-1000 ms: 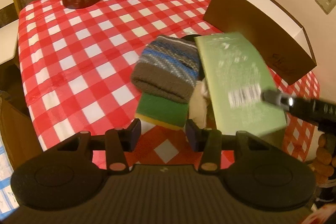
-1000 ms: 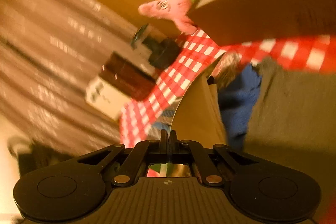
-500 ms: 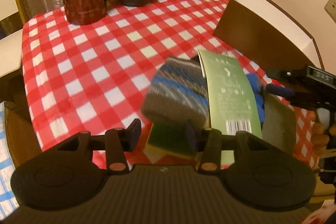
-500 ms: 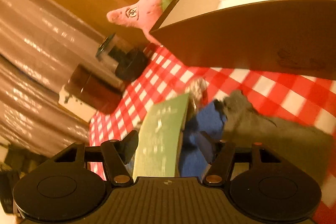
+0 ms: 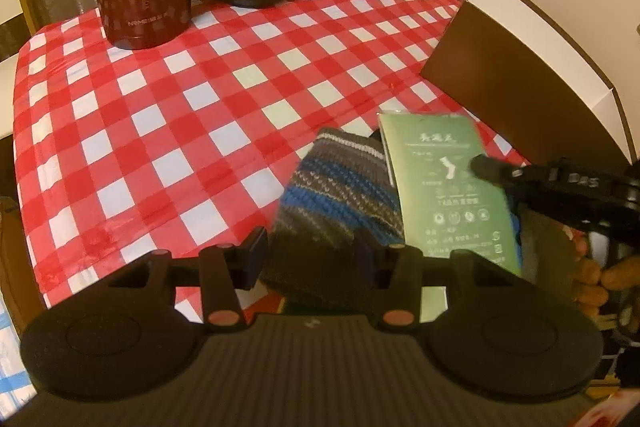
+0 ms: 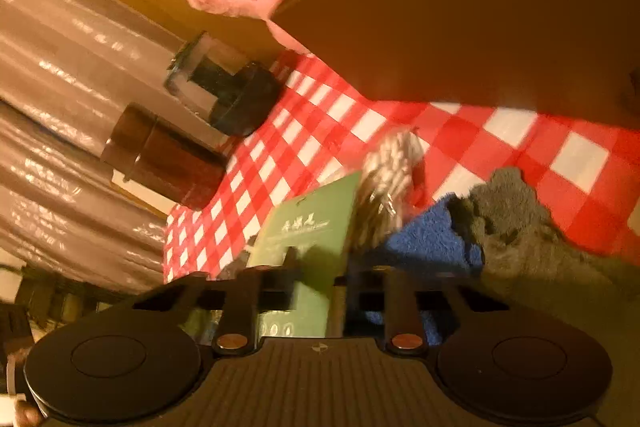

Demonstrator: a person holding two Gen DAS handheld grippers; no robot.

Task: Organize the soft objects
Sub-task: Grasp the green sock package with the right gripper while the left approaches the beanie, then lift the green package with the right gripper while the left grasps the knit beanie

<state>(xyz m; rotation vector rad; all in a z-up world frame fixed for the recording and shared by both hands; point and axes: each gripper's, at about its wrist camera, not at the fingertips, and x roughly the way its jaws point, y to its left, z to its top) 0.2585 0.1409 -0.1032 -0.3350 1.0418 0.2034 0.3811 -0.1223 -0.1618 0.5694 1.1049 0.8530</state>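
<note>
The left claw (image 5: 310,259) is spread wide and grips nothing; the near end of the knit sock (image 5: 340,195) lies between its fingers, though contact cannot be told. The right claw (image 6: 320,283) is also open, with the green card (image 6: 308,239) standing in its gap and a blue cloth (image 6: 432,239) by its right finger; whether a finger touches the card is unclear. In the left view the right claw (image 5: 486,167) has its tip over the card (image 5: 448,187), which lies just beside the sock on the checked desk (image 5: 160,115), near the brown box (image 5: 520,87). A gray cloth (image 6: 520,227) lies next to the blue one.
</note>
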